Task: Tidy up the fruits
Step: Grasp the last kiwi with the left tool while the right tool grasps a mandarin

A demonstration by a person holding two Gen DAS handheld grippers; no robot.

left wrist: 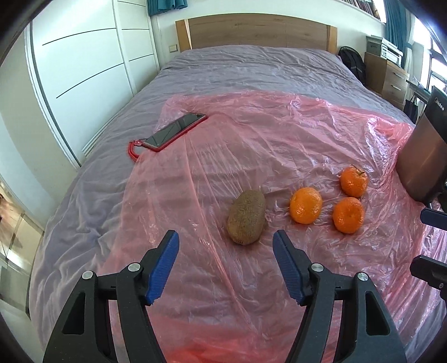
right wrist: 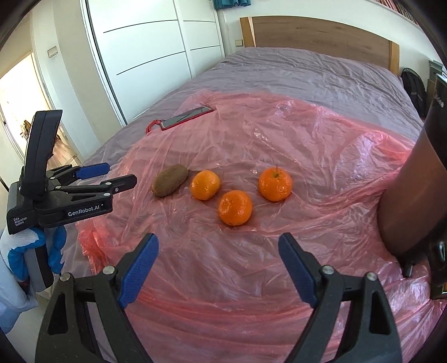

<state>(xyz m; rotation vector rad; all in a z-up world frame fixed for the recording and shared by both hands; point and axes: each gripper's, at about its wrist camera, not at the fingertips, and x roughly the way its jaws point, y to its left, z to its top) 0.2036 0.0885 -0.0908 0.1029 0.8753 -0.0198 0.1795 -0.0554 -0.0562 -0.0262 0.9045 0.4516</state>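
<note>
Your left gripper (left wrist: 225, 243): jaws wide apart, empty, near kiwi (left wrist: 246, 217) | your right gripper (right wrist: 218, 247): jaws wide apart, empty | three mandarins (right wrist: 235, 208) beside kiwi on pink plastic sheet (right wrist: 307, 145).

A home bedroom, a wide bed (left wrist: 251, 72) with grey cover and wooden headboard (left wrist: 257, 30), white wardrobe (left wrist: 83, 69) along the wall, teal curtains (left wrist: 166, 6) above, wooden drawers (left wrist: 391, 78) beside the bed – a phone (left wrist: 176, 131) lying on the cover.

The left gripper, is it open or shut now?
Open: the left gripper has its blue pads wide apart, holding nothing.
</note>
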